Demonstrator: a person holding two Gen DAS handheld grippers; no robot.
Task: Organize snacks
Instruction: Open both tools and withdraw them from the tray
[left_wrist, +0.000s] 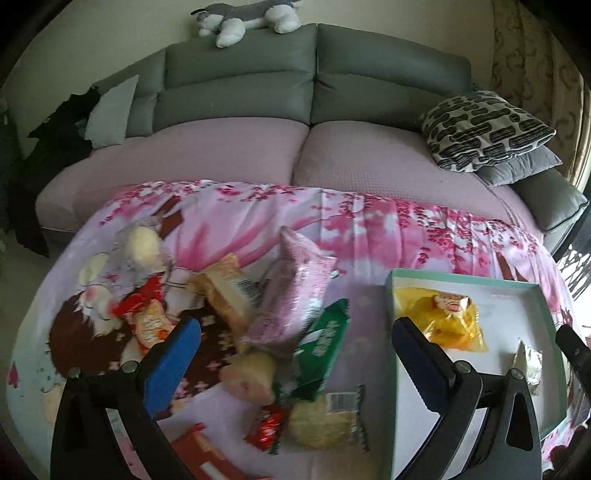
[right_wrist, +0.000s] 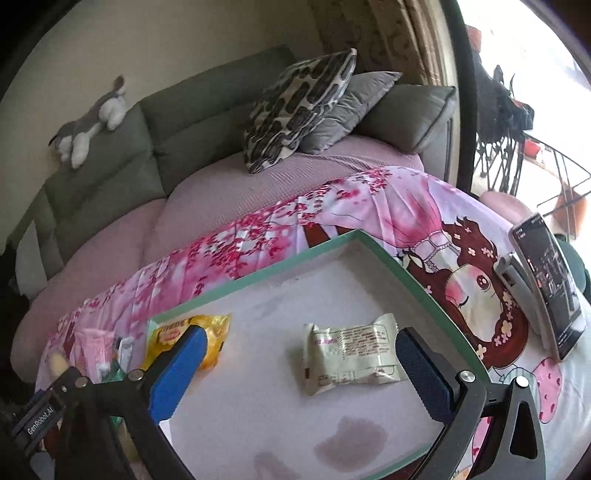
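A heap of loose snack packets lies on the pink cartoon cloth (left_wrist: 369, 229): a pink bag (left_wrist: 295, 273), a green packet (left_wrist: 325, 343), a beige packet (left_wrist: 229, 291), a red-orange packet (left_wrist: 147, 314) and a round pale cake (left_wrist: 325, 421). My left gripper (left_wrist: 295, 326) hovers open over this heap, holding nothing. To the right sits a white tray with a teal rim (left_wrist: 461, 278) (right_wrist: 280, 266). It holds a yellow packet (left_wrist: 450, 314) (right_wrist: 214, 325) and a cream packet (left_wrist: 530, 365) (right_wrist: 354, 354). My right gripper (right_wrist: 301, 334) hangs open above the cream packet, empty.
A phone on a stand (right_wrist: 550, 280) is propped at the cloth's right side. Behind the table runs a grey sofa (left_wrist: 240, 88) with pink seat covers, patterned cushions (left_wrist: 487, 129) and a plush dog (left_wrist: 251, 18). A window and balcony rail (right_wrist: 517, 147) lie far right.
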